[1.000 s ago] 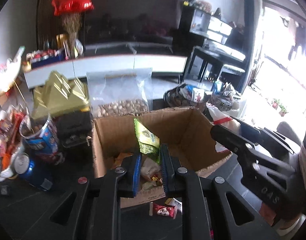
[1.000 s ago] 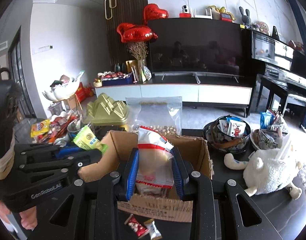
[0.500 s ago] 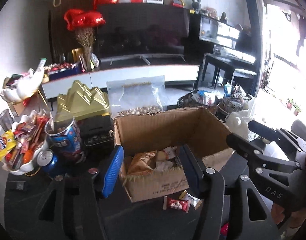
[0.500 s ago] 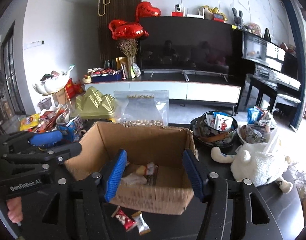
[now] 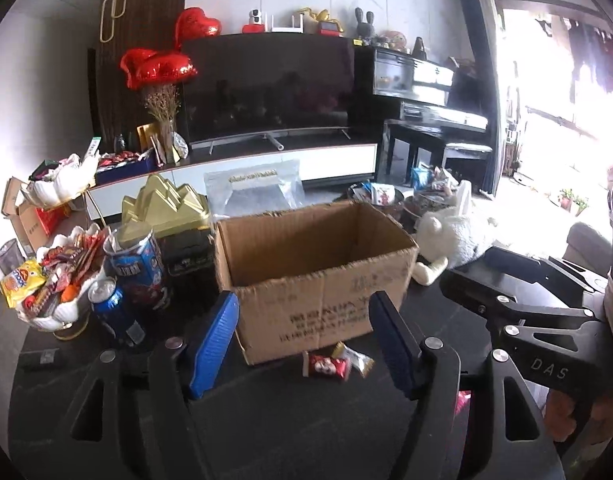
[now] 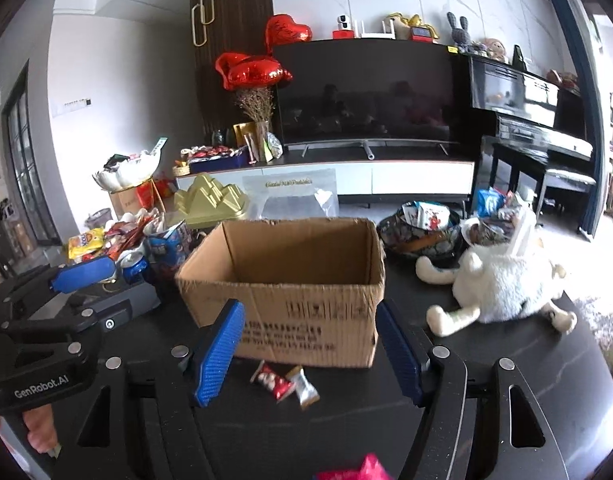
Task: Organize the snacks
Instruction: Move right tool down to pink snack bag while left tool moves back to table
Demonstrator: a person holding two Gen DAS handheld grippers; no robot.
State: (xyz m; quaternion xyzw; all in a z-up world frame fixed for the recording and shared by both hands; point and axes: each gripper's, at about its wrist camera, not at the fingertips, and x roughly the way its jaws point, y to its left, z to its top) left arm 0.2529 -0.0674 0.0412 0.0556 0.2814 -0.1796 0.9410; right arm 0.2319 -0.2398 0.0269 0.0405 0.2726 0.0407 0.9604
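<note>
Both the left tongs (image 5: 304,340) and right tongs (image 6: 308,350) gape wide and empty before the cardboard box (image 6: 290,280), two small wrapped candies (image 6: 284,384) lying on the desk (image 6: 506,344).

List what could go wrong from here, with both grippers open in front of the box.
1. Two small wrapped snacks lie on the table tight against the cardboard box. A low pick could catch the box wall and shove it.
2. The left gripper and right gripper face the same spot, so they may collide going for those snacks.
3. The blue can stands close to the left gripper's outer finger; a sideways swing might topple it.
</note>
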